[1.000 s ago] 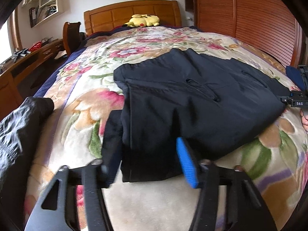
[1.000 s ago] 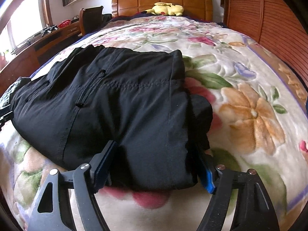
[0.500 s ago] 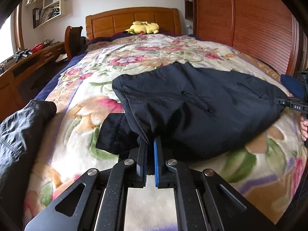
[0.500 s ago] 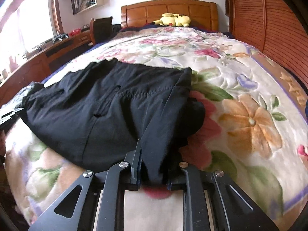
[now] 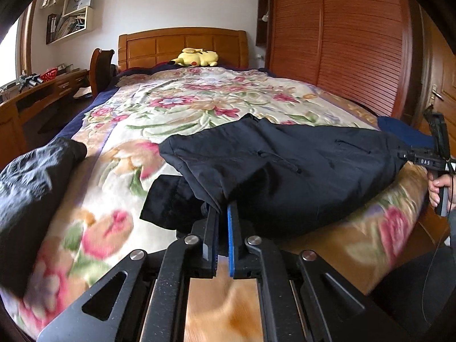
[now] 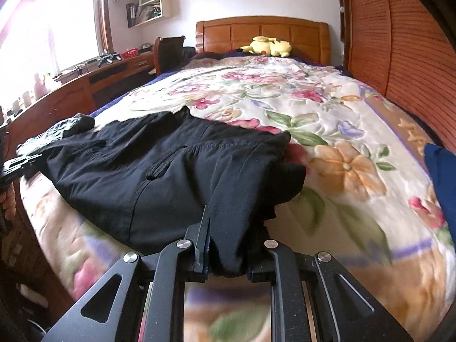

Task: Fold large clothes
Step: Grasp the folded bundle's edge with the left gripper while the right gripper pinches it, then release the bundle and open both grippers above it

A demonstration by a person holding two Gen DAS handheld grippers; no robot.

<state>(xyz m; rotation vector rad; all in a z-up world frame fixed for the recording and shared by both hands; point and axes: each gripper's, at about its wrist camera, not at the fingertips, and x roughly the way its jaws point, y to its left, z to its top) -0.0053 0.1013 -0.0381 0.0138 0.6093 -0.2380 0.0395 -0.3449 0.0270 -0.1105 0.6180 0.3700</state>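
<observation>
Lying across the floral bedspread (image 5: 176,119), the black trousers (image 5: 285,165) are pinched at both near corners. Their left corner is clamped thinly by the left gripper (image 5: 223,213); a thicker bunch at the right is clenched in the right gripper (image 6: 228,236).

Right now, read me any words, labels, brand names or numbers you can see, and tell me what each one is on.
"DAS": white letters on the black body of the right gripper, as the left wrist view shows it; more letters may be cut off.
Books and papers on the wall shelf: too small and blurred to read.
Black trousers, floral blanket, yellow plush toy: no text visible.
</observation>
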